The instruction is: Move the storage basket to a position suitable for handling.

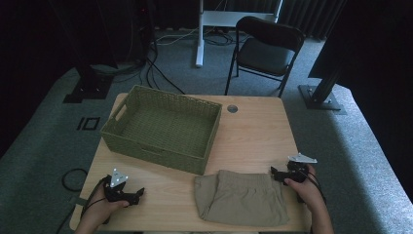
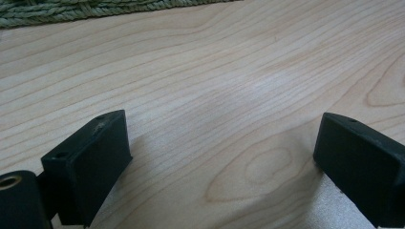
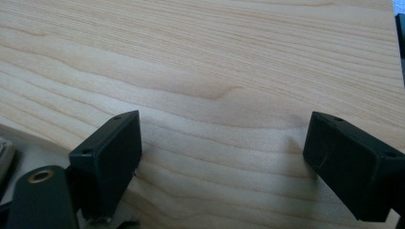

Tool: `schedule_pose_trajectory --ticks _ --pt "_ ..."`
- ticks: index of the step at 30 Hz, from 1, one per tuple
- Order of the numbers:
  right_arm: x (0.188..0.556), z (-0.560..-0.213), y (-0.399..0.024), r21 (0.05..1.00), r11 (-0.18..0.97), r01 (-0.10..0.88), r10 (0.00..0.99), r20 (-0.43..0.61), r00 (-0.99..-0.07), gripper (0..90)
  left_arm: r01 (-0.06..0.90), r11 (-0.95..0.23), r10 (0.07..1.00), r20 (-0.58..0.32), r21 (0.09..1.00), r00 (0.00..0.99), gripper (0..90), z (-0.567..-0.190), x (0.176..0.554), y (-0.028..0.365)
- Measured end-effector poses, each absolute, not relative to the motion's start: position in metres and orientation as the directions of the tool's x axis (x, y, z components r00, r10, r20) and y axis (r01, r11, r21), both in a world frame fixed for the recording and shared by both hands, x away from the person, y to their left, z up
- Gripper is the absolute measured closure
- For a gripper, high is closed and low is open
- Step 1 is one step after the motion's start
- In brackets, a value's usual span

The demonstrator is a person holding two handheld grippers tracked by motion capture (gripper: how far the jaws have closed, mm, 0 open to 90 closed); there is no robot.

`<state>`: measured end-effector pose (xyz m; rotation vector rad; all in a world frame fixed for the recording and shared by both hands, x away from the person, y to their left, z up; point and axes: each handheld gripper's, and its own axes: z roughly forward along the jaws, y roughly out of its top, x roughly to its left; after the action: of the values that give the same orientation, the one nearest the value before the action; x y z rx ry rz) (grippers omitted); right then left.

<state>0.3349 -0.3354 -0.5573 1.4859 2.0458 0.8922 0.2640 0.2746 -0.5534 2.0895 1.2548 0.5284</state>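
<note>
One folded shorts (image 1: 241, 197), judged soft and limp; gripped best at edge. Both tongs, left (image 1: 139, 193) and right (image 1: 273, 174), held wide, empty.

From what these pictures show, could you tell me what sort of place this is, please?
Probably a lab or studio set up for recording, not a home: a lone wooden table on grey carpet, dark curtains around it, loose cables on the floor, a black folding chair and metal stand bases.

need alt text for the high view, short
Folded khaki shorts lie at the near edge of a wooden table, beside an empty green woven basket. The left claw and right claw, both open, rest either side.
</note>
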Motion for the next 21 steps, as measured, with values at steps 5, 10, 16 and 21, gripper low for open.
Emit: schedule_pose_trajectory --ticks 5,10,16,21 --pt "0.338 -0.557 -0.334 0.728 0.199 0.656 0.953 0.011 -0.302 13.1 0.627 -0.344 0.885 0.019 0.698 0.465 6.2 -0.553 0.266 0.278" --pt "0.344 -0.555 -0.330 0.721 0.197 0.665 0.955 0.013 -0.297 13.5 0.616 -0.369 0.879 0.045 0.696 0.475 6.2 -0.551 0.272 0.284" --pt "0.349 -0.549 -0.326 0.726 0.201 0.657 0.954 0.007 -0.299 13.5 0.624 -0.351 0.881 0.020 0.698 0.473 6.2 -0.545 0.280 0.293" --pt "0.352 -0.542 -0.322 0.732 0.184 0.656 0.953 0.031 -0.302 13.6 0.626 -0.340 0.882 0.006 0.702 0.472 6.2 -0.540 0.285 0.299"
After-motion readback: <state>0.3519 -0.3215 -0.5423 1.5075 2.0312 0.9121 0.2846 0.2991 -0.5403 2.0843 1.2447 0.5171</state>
